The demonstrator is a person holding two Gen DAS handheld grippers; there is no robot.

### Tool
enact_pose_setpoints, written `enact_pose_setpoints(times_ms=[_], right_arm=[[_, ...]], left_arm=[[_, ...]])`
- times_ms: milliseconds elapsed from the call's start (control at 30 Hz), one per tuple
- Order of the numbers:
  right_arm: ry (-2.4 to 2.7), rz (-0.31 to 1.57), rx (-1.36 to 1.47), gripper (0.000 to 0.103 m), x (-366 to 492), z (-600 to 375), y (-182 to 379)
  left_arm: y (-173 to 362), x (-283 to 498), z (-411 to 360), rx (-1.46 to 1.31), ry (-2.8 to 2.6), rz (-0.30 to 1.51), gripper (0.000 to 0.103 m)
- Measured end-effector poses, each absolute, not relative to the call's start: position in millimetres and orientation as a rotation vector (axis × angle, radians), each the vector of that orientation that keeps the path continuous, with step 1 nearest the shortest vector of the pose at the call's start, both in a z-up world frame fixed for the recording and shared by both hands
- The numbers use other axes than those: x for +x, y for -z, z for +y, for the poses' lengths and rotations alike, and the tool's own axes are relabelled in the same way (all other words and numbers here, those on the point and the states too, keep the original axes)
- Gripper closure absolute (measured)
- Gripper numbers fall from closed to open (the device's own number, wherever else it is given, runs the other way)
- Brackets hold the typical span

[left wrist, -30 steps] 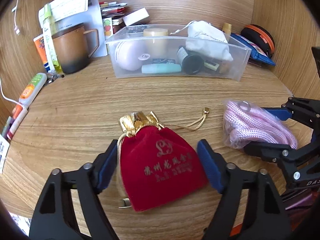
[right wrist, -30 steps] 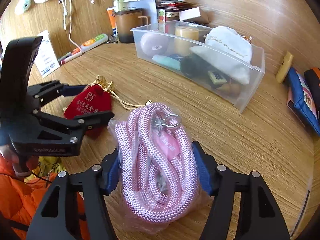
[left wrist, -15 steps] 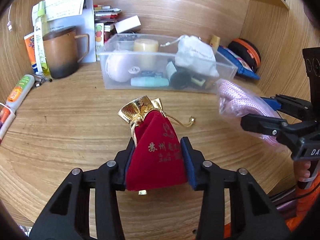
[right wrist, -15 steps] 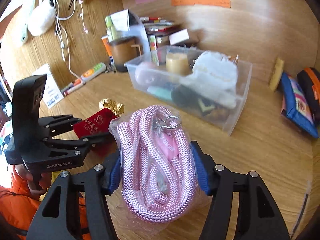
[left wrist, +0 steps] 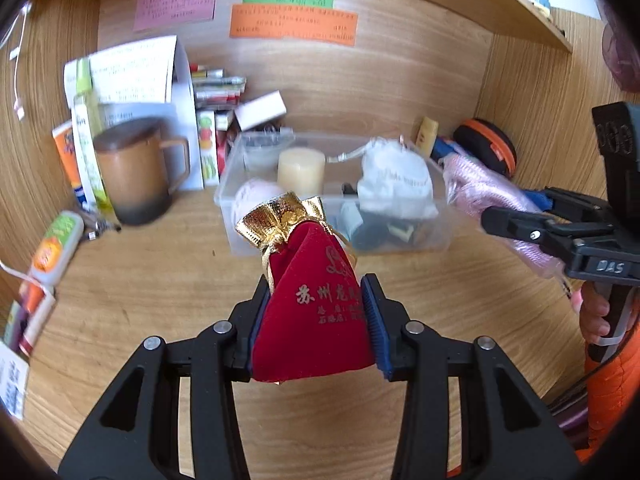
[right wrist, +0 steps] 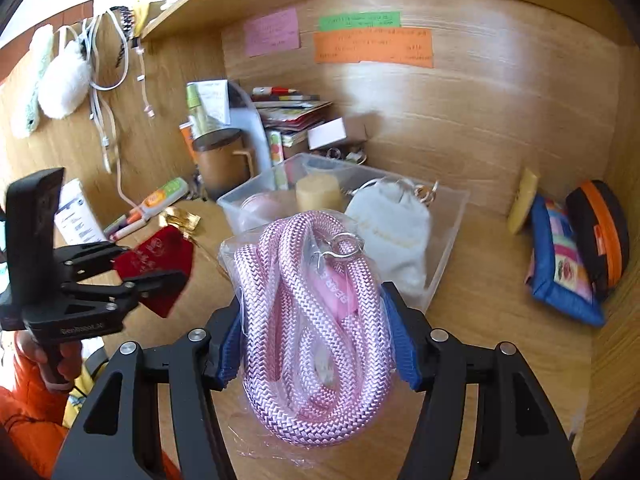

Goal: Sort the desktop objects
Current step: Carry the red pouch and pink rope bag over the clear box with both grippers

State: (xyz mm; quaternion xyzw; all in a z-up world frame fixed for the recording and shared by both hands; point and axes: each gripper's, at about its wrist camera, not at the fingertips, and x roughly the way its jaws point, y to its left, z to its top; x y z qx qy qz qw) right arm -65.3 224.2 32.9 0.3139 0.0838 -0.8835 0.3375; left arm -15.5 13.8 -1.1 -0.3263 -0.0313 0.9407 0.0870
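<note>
My left gripper (left wrist: 316, 316) is shut on a red velvet pouch (left wrist: 316, 312) with a gold top, held clear above the wooden desk (left wrist: 152, 280). From the right wrist view that pouch (right wrist: 154, 260) hangs in the left gripper (right wrist: 148, 276) at the left. My right gripper (right wrist: 316, 340) is shut on a coil of pink rope (right wrist: 312, 320) in a clear bag, also lifted. The rope (left wrist: 492, 200) shows at the right of the left wrist view. Behind both stands a clear plastic bin (left wrist: 436, 240) holding a candle, a white pouch and small items.
A brown mug (left wrist: 134, 176) and papers stand at the back left. Pens and a tube (left wrist: 56, 248) lie along the left edge. A blue pouch (right wrist: 560, 268) and an orange-rimmed black case (right wrist: 600, 228) lean at the right wall. Cables hang at the left.
The left gripper shut on the red pouch and lifted it off the desk. The right gripper rose with the pink rope. Both now sit higher and nearer the bin.
</note>
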Motion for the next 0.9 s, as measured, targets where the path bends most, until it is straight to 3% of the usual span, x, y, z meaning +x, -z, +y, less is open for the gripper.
enact_pose_setpoints(times_ms=[500, 900], right_arm=[[2.335, 0.13, 0.811, 0.045, -117.8, 197.3, -48.4], [2.377, 0.109, 0.831, 0.045, -151.7, 158.8, -56.5]], left_arm=[[-40.1, -62.2, -0.7, -0.881, -2.771, -0.094, 0.06], [-39.2, -105.8, -14.0, -0.908, -2.73, -0.077, 0.06]])
